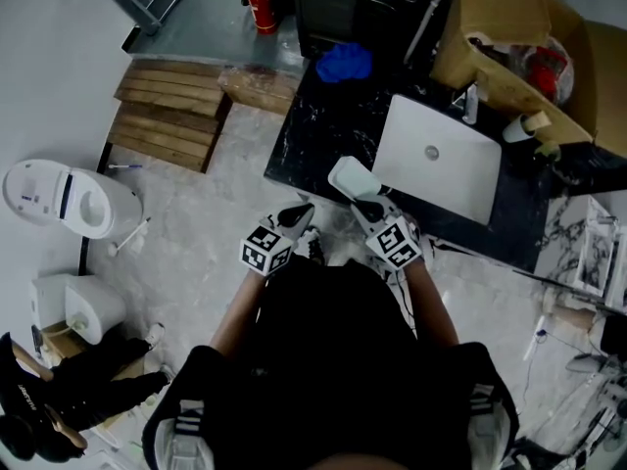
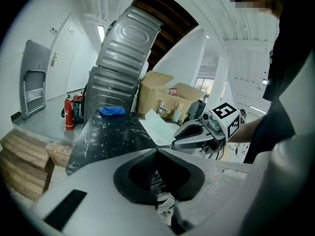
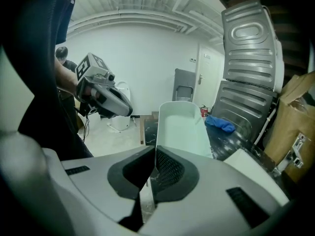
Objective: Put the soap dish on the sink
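Note:
The soap dish (image 1: 350, 176) is a white shallow tray, held over the near left edge of the black marble counter (image 1: 312, 135). My right gripper (image 1: 365, 205) is shut on the dish's near rim; in the right gripper view the soap dish (image 3: 182, 126) stands out past the gripper (image 3: 155, 155). The white rectangular sink (image 1: 436, 160) is set into the counter just right of the dish. My left gripper (image 1: 299, 214) hovers beside the right one with its jaws shut and nothing between them. In the left gripper view, the left gripper (image 2: 157, 150) faces the dish (image 2: 155, 127).
A blue cloth (image 1: 344, 63) lies at the counter's far end. Cardboard boxes (image 1: 509, 37) crowd the far right by the tap (image 1: 471, 105). A red fire extinguisher (image 1: 260, 1), wooden pallets (image 1: 168, 114) and a toilet (image 1: 69, 199) stand on the floor to the left.

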`<state>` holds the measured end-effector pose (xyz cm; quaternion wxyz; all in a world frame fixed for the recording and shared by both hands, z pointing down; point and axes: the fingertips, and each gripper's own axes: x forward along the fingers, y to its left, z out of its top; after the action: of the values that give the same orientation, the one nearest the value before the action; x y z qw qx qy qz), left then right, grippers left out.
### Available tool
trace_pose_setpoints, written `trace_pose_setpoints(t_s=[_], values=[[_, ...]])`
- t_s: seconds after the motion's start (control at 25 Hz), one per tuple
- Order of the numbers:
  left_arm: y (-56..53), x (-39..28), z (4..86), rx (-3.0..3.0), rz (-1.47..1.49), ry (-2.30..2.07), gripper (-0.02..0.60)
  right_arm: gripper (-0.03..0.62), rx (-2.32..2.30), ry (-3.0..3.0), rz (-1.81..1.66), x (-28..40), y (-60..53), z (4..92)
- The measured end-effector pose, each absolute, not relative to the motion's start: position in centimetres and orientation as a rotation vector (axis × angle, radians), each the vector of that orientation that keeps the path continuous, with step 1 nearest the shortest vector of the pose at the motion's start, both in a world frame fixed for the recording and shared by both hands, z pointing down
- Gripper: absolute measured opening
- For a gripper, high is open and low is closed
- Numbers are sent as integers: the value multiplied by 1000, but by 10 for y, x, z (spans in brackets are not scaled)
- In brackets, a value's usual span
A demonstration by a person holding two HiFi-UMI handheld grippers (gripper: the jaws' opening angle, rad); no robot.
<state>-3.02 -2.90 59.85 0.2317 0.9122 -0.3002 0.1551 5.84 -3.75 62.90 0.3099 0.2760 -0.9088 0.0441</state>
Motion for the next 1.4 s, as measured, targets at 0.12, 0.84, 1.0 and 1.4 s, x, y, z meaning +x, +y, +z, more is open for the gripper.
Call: trace_pose_setpoints(t_s=[0.12,0.84,1.0,1.4], values=[[-38,-34,600,2514,427,-814,0,2,739,-2391,128,55,-44,632],[-77,-53,609,2554,441,-719,0,2,807,-2345,164,36,-71,644],[-79,-63,612,2548,447,-714,0,2,808,-2342,159,26,-74,646],[-75,-82,616,2538,413,-765,0,2,761,-2332,134,13,-68,653]])
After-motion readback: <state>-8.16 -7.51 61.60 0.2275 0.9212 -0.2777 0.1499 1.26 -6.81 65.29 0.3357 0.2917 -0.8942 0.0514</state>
